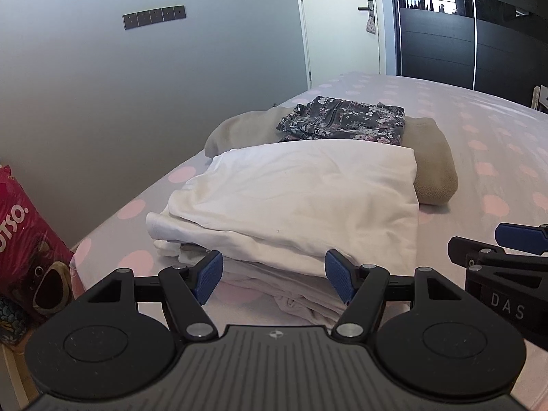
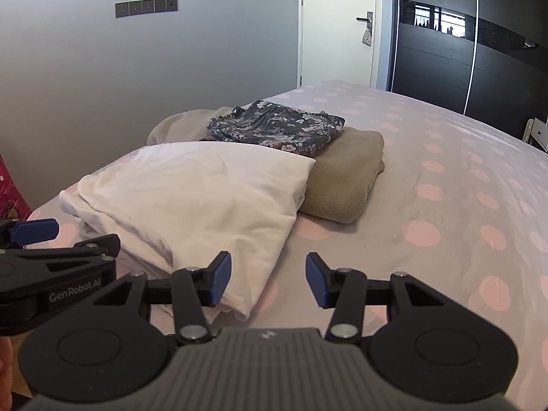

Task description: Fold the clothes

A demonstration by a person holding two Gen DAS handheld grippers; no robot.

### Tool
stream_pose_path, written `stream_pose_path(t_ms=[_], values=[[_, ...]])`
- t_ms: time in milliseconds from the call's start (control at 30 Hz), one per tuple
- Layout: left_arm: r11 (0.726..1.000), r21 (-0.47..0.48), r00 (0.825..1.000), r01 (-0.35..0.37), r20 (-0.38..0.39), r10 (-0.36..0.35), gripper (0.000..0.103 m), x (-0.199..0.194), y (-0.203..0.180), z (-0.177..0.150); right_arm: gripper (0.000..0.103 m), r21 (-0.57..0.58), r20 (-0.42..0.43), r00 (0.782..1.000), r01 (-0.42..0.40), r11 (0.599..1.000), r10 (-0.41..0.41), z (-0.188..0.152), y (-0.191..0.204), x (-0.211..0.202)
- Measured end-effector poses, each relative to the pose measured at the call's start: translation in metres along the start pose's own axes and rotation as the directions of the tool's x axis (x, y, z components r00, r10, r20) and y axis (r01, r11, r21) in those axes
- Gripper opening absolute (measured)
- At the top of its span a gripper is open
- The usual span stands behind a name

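Note:
A folded white garment [image 1: 294,195] [image 2: 191,198] lies on the bed near its left edge. Behind it sits a folded beige garment [image 1: 435,167] [image 2: 342,178] with a folded dark floral garment [image 1: 342,121] [image 2: 277,126] on top. My left gripper [image 1: 274,279] is open at the white garment's near edge, the cloth's front folds lying between its blue pads [image 1: 209,274] without being pressed. My right gripper [image 2: 267,279] is open over the bedsheet, just right of the white garment's near corner, holding nothing. Each gripper shows at the side of the other's view.
The bed [image 2: 445,205] has a pale sheet with pink dots and stretches wide to the right. A red bag [image 1: 27,250] stands on the floor at the left. A grey wall, white door [image 1: 339,24] and dark wardrobe [image 1: 479,34] stand behind.

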State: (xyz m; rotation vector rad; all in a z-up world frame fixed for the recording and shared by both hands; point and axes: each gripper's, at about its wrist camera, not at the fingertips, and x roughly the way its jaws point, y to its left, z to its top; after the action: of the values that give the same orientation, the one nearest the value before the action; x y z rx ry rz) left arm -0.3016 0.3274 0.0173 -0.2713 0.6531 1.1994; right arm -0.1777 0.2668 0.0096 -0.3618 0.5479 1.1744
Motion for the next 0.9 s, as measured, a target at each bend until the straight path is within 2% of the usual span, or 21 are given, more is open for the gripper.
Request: stream_pose_path(t_ms=[400,900], values=[[1.0,0.011,0.999,0.007,-0.052,-0.006,0.065,0.0041,-0.0036,-0.0023,0.051,0.0,-0.061,0.998,-0.006,1.0,0.006,-0.0048,0.004,0.0027],[1.0,0.018,0.998,0.023,-0.051,-0.022,0.065,0.0032,-0.0053,-0.0026,0.051,0.011,-0.08,0.997,0.0,1.0,0.001,-0.006,0.0029,0.003]])
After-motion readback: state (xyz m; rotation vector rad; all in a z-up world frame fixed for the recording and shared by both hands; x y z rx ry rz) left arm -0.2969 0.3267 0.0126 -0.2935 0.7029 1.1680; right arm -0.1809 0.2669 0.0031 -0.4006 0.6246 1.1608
